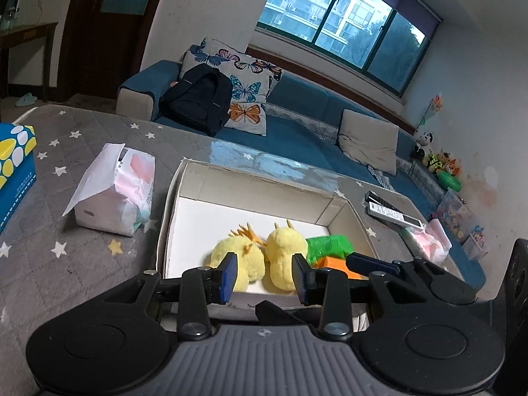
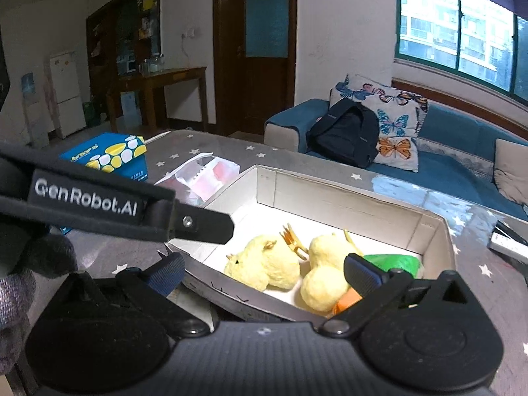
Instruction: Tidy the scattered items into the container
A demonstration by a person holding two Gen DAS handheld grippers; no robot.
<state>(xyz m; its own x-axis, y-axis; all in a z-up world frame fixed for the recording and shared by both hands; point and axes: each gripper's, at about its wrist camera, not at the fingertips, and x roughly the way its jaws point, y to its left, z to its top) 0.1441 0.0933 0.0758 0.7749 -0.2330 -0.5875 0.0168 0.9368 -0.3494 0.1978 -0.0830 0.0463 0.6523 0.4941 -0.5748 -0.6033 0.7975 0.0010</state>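
Observation:
A white cardboard box [image 1: 257, 181] stands on the grey star-patterned table. Inside lie two yellow plush chicks [image 1: 244, 257] [image 1: 283, 247] and a green and orange plush carrot [image 1: 330, 247]. My left gripper [image 1: 264, 275] hovers over the box's near edge, open and empty, its blue pads on either side of the chicks. My right gripper [image 2: 264, 275] is open wide and empty over the near rim of the box [image 2: 346, 198]; the chicks [image 2: 264, 264] [image 2: 323, 280] and the carrot [image 2: 392, 260] show between its fingers. The left gripper's arm [image 2: 115, 204] crosses the right wrist view.
A white and pink tissue pack [image 1: 115, 191] lies left of the box. A blue and yellow carton [image 1: 13, 165] is at the far left. Remote controls [image 1: 392, 211] and a pink packet [image 1: 429, 241] lie to the right. A blue sofa [image 1: 313, 115] with a black backpack [image 1: 198, 99] is behind.

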